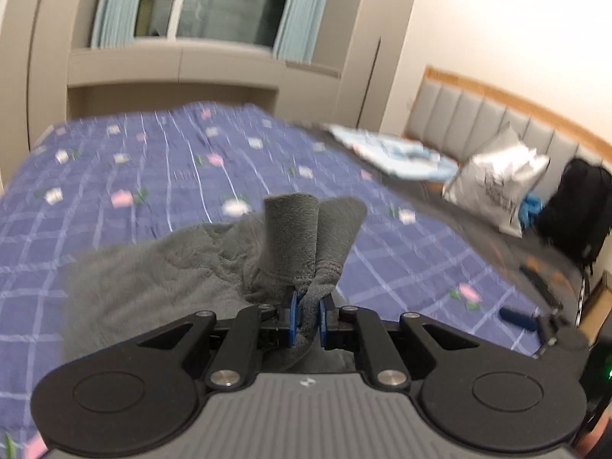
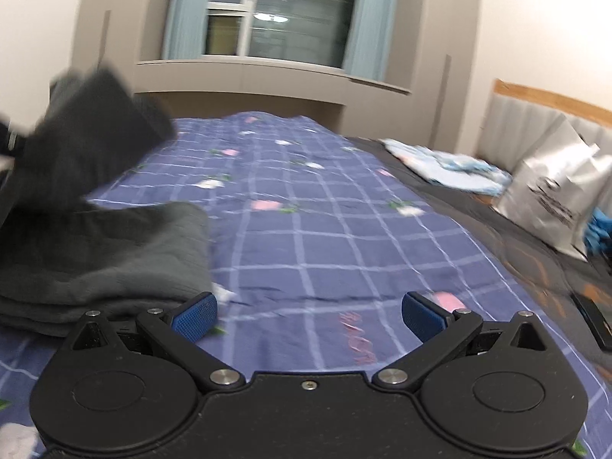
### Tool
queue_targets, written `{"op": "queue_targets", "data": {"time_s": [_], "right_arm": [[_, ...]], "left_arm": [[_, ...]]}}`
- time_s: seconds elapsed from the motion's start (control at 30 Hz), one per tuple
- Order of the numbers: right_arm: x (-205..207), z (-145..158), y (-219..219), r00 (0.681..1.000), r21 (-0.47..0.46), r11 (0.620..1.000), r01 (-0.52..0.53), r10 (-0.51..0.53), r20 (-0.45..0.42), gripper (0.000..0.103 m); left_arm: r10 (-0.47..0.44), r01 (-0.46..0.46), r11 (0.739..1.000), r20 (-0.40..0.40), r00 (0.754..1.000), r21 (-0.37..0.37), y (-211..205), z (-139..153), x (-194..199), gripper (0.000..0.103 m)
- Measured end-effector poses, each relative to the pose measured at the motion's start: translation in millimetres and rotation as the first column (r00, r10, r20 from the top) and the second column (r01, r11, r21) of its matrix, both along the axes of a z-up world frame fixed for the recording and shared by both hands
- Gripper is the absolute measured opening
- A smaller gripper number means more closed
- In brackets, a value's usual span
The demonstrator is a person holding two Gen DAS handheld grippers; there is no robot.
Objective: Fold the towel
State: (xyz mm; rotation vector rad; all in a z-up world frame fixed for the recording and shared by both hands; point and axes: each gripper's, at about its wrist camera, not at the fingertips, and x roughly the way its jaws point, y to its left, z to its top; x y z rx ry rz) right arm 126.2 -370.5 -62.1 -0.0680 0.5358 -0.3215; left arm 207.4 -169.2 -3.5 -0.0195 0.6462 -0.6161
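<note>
A dark grey towel (image 1: 160, 279) hangs from my left gripper (image 1: 306, 306), whose blue pads are shut on a bunched edge; two folds stick up past the fingertips. In the right wrist view the same towel (image 2: 99, 252) lies partly on the bed at the left, folded in layers, with a raised part blurred at the upper left. My right gripper (image 2: 308, 315) stands open over the bedspread, just right of the towel's near edge, with nothing between its blue pads (image 2: 195, 315). In the left wrist view it shows at the right edge (image 1: 535, 325).
The bed carries a purple checked bedspread (image 2: 325, 229) with flower patches. A light blue cloth (image 2: 447, 170), a silver bag (image 2: 554, 199) and a black backpack (image 1: 577, 214) lie by the padded headboard on the right. Cupboards and a curtained window stand beyond the bed.
</note>
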Motion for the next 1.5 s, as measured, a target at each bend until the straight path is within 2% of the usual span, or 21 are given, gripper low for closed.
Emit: {"op": "queue_targets", "data": {"time_s": [0.13, 0.27, 0.4, 0.57, 0.63, 0.7, 0.73, 0.83, 0.9, 0.97, 1.1, 1.27, 1.5], "right_arm": [[-8.8, -7.7, -15.0, 0.999, 0.027, 0.999, 0.033, -0.032, -0.008, 0.103], [-12.3, -13.7, -21.0, 0.999, 0.051, 0.998, 0.047, -0.046, -0.020, 0.103], [-13.0, -13.4, -22.2, 0.999, 0.082, 0.995, 0.048, -0.047, -0.018, 0.103], [-12.3, -10.7, -17.7, 0.999, 0.106, 0.994, 0.040, -0.038, -0.023, 0.103], [-13.3, -9.1, -16.3, 0.999, 0.107, 0.994, 0.036, -0.033, -0.023, 0.103], [-14.4, -8.3, -14.7, 0.999, 0.107, 0.994, 0.034, -0.032, -0.027, 0.103], [-15.2, -7.8, -14.0, 0.999, 0.107, 0.994, 0.034, -0.031, -0.028, 0.103], [-16.1, -7.0, -12.5, 0.999, 0.109, 0.993, 0.035, -0.031, -0.035, 0.103], [-16.7, -5.7, -10.5, 0.999, 0.114, 0.993, 0.028, -0.025, -0.034, 0.103], [-16.8, -4.0, -7.1, 0.999, 0.120, 0.993, 0.014, -0.010, -0.032, 0.103], [-15.9, 0.5, -0.1, 0.999, 0.160, 0.986, -0.047, 0.049, -0.013, 0.103], [-9.6, 8.1, 13.8, 0.986, 0.245, 0.956, -0.164, 0.162, 0.026, 0.103], [18.9, 14.5, 34.9, 0.951, 0.388, 0.871, -0.301, 0.303, 0.057, 0.103]], "left_arm": [[-0.001, 0.004, 0.998, -0.035, 0.999, 0.069, -11.8, -20.5, -0.3, 0.011], [0.005, 0.000, 0.994, -0.046, 0.999, 0.111, -17.5, -26.1, -3.4, 0.013], [0.002, 0.004, 0.994, -0.058, 0.998, 0.107, -15.4, -23.7, -4.1, 0.023], [0.024, -0.017, 0.997, -0.089, 0.996, 0.079, -10.7, -20.3, 0.2, 0.026], [0.025, -0.019, 0.998, -0.101, 0.995, 0.060, -8.5, -18.9, -0.3, 0.033], [0.020, -0.019, 1.000, -0.123, 0.992, 0.009, -2.7, -16.3, -1.2, 0.058], [0.017, -0.020, 1.000, -0.131, 0.991, -0.023, 1.0, -14.6, -2.6, 0.062], [0.023, -0.030, 0.998, -0.126, 0.992, -0.053, 7.0, -8.8, -6.9, 0.067], [0.041, -0.047, 0.997, -0.113, 0.993, -0.054, 12.5, -4.5, -9.3, 0.077], [0.078, -0.084, 0.995, -0.098, 0.992, -0.062, 21.7, 0.1, -11.6, 0.084], [0.159, -0.165, 0.984, -0.087, 0.984, -0.068, 41.7, 8.1, -10.1, 0.093], [0.314, -0.318, 0.947, -0.080, 0.946, -0.037, 74.4, 9.0, -5.4, 0.102], [0.504, -0.516, 0.856, -0.184, 0.844, -0.023, 130.0, -10.5, 12.9, 0.102]]}}
